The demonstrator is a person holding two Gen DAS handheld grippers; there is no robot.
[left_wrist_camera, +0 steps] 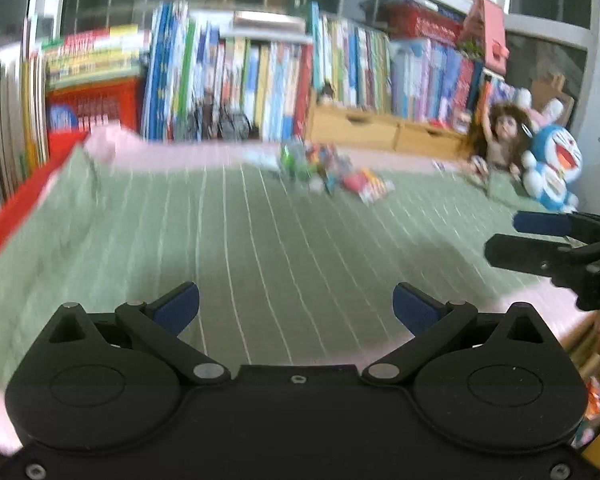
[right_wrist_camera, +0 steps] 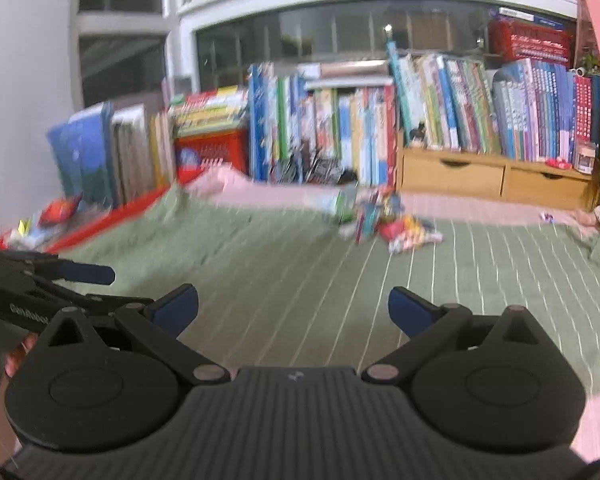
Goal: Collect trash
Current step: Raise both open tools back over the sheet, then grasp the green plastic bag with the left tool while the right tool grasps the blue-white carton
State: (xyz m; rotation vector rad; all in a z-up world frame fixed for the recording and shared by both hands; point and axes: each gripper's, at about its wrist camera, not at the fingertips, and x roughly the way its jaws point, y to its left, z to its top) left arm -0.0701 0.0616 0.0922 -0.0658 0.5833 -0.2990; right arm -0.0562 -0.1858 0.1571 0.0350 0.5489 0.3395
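Observation:
A heap of colourful wrappers and packets (left_wrist_camera: 332, 172) lies far ahead on the green striped blanket (left_wrist_camera: 220, 240), near the pink sheet's edge; the right wrist view shows the same trash heap (right_wrist_camera: 384, 220). My left gripper (left_wrist_camera: 296, 308) hovers open over the blanket's near part, nothing between its blue pads. My right gripper (right_wrist_camera: 294, 308) is open too and empty, well short of the heap. Each gripper shows in the other's view: the right one (left_wrist_camera: 540, 240) at the right edge, the left one (right_wrist_camera: 60, 276) at the left edge. Both views are blurred.
A long row of upright books (left_wrist_camera: 260, 80) and red crates (left_wrist_camera: 92, 108) lines the back under windows. A wooden drawer unit (left_wrist_camera: 380, 128), a doll (left_wrist_camera: 496, 136) and a blue cat plush (left_wrist_camera: 556, 168) sit at the far right. More wrappers (right_wrist_camera: 56, 212) lie by the left books.

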